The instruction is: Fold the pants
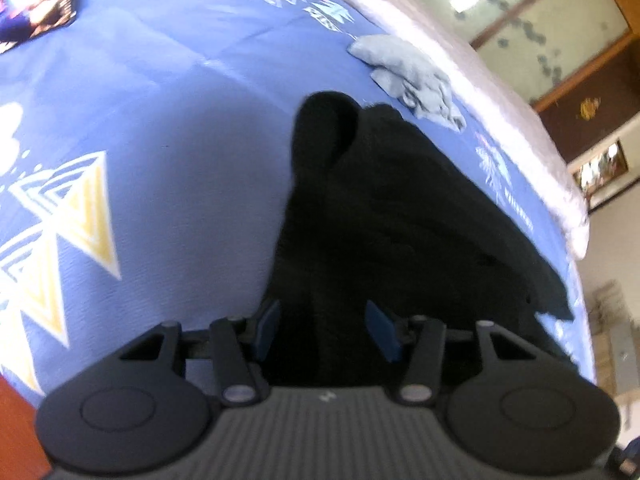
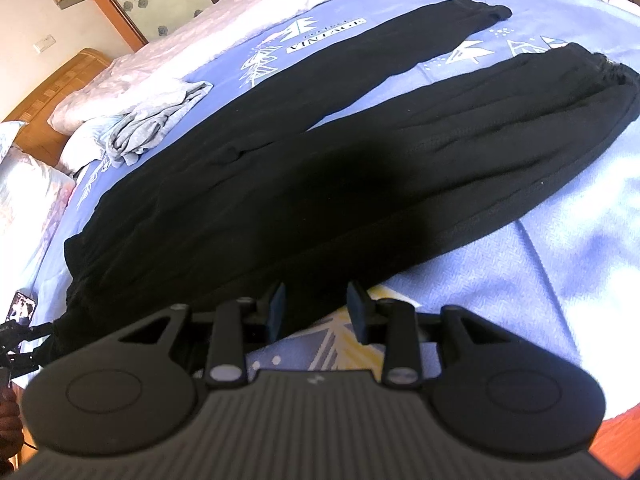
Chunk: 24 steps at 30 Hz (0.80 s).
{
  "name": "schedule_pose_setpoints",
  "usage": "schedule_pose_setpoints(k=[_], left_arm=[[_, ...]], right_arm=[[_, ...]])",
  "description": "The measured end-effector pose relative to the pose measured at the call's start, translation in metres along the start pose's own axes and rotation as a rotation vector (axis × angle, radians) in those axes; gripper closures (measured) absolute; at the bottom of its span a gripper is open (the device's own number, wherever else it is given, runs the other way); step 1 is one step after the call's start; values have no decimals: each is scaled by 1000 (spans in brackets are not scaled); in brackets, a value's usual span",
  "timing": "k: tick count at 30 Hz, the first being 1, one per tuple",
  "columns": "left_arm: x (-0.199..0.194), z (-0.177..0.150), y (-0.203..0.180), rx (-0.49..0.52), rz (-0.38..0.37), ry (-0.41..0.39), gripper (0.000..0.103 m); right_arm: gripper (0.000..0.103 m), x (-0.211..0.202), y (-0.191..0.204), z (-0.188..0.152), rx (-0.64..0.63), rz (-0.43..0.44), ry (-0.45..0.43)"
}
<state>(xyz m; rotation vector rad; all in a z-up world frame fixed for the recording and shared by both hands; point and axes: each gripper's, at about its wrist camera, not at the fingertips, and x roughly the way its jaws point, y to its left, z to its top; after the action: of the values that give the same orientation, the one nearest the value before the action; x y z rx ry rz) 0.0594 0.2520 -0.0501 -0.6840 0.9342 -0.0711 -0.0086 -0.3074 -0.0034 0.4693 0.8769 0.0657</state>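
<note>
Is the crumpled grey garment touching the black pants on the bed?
Apart. The right wrist view shows a strip of blue bedsheet between the grey garment and the black pants.

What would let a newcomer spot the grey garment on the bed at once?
Start at the blue patterned bedsheet with the long black pants spread across it. Beyond the pants, near the pale pink quilt along the far edge, lies the grey garment. It is the only crumpled, light-coloured heap; the pants are black and flat.
</note>
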Motion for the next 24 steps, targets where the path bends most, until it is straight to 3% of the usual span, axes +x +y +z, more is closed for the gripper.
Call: schedule_pose_setpoints(k=[3,4,7,9,13,16,18,19,21,23,24], left_arm=[[3,1,3,-28,-44,12,70],[5,1,0,-20,-49,22,83],[6,-5,-12,36,-27,15,93],[-4,-7,-16,47,-14,-12,96],[-46,-12,-3,-7,-55,-69,96],[-51,-21,21,-76,-43,-51,96],[-36,-27,33,-111,15,-11,87],[-29,-29,38,-148,37,3,77],[-27,-29,43,-196,28,-12,72],[-38,-29,42,-186,38,-34,46],[-45,-28,41,-186,45,-52,40]], right_arm=[[65,-1,-2,0,7,-3,1],[65,-1,-3,0,11,-4,1],[65,-1,-1,0,13,-3,-1],[65,-2,0,0,5,-1,-1],[65,-4,1,1,-9,7,-4],[65,-3,4,2,-25,26,-6],[65,0,8,2,-40,37,0],[65,3,11,2,-47,42,5],[65,4,17,1,-58,54,11],[63,3,22,-1,-75,67,10],[63,2,22,-2,-86,71,10]])
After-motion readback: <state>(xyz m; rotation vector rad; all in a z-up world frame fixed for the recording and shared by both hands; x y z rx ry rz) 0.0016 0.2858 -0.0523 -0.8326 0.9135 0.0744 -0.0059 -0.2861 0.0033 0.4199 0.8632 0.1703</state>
